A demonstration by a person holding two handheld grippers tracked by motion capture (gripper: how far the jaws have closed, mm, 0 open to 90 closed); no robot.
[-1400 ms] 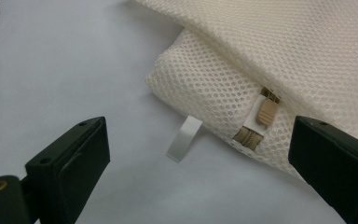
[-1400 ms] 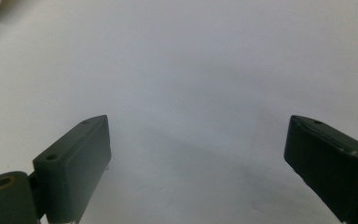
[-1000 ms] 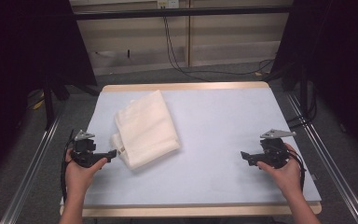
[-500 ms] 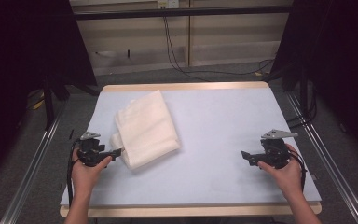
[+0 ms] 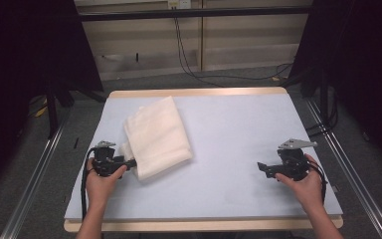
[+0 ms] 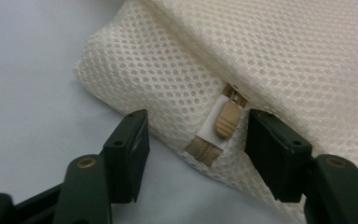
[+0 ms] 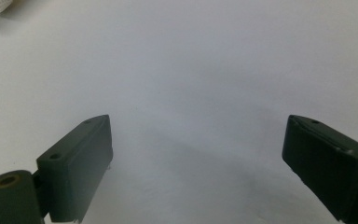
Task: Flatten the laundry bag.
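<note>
While the left gripper (image 5: 129, 163) meets the mesh bag (image 5: 156, 135) near the table's (image 5: 238, 199) left edge, high view: right gripper (image 5: 262, 167) idle, gaping empty | left gripper view: jaws just been closing, part-open astride zipper pull (image 6: 226, 119), untouched; soft, light, limp, so pinch the pull | right gripper view: bare table.

Left gripper (image 5: 129, 163) fingers just closing, still apart; right gripper (image 5: 260, 167) fingers wide.
</note>
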